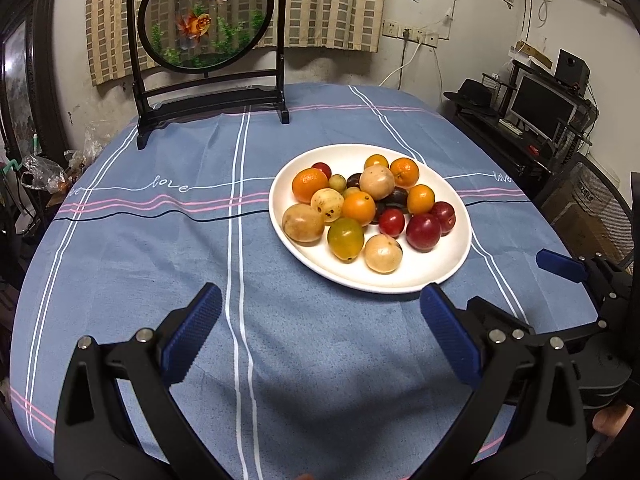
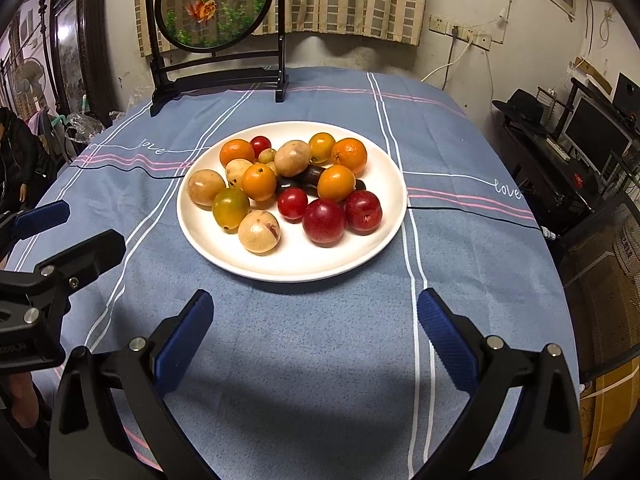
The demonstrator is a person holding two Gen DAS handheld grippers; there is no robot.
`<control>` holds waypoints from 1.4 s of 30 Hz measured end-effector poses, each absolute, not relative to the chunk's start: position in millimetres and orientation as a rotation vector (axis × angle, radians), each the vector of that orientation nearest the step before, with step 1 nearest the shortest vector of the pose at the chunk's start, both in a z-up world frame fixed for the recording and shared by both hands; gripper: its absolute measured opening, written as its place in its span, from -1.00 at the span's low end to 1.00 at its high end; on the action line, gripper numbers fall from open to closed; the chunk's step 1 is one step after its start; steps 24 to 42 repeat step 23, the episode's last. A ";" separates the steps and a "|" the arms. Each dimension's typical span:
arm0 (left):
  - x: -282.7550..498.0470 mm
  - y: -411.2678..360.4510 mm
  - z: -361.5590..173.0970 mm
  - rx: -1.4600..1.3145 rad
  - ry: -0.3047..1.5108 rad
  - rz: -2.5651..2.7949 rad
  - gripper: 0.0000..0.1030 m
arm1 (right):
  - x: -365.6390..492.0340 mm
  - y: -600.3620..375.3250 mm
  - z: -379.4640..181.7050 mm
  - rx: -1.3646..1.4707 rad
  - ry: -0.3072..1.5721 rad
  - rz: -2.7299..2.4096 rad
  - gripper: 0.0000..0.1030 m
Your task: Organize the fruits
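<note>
- Left wrist view: the left tool (image 1: 320, 300) hangs above the blue striped cloth (image 1: 160, 260) on the counter, its blue-padded fingers (image 1: 192, 332) spread wide apart with nothing between them. A white plate (image 1: 444, 264) piled with fruit lies ahead and a little to the right. On it sit oranges (image 1: 309, 185), tan round fruits (image 1: 303, 223), red plums (image 1: 423, 231), a green-yellow fruit (image 1: 345, 238) and dark fruits in the middle. The right tool (image 1: 560, 266) shows at the right edge. A framed goldfish screen (image 1: 206, 16) stands at the far side of the counter.
- Right wrist view: the right tool (image 2: 314, 304) hovers over the cloth with its fingers (image 2: 444, 338) wide apart, empty, just short of the plate (image 2: 296, 260), which is centred straight ahead. Two red plums (image 2: 324, 221) sit nearest on the right, a tan fruit (image 2: 259, 231) nearest on the left. The left tool (image 2: 60, 236) is seen at the left edge, beside the plate and clear of it.
</note>
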State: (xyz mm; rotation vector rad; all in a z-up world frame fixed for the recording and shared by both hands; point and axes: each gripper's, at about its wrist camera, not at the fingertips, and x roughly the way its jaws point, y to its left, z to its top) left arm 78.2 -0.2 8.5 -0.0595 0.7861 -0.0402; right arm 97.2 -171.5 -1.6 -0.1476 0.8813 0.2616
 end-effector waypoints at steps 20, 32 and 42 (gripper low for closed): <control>82.3 5.8 4.6 -0.102 0.814 -0.035 0.96 | 98.8 -172.3 -3.3 -0.146 0.887 0.258 0.97; 83.4 8.1 3.5 -0.115 0.820 -0.032 0.96 | 98.7 -172.3 -3.2 -0.145 0.887 0.259 0.97; 83.4 8.1 3.5 -0.115 0.820 -0.032 0.96 | 98.7 -172.3 -3.2 -0.145 0.887 0.259 0.97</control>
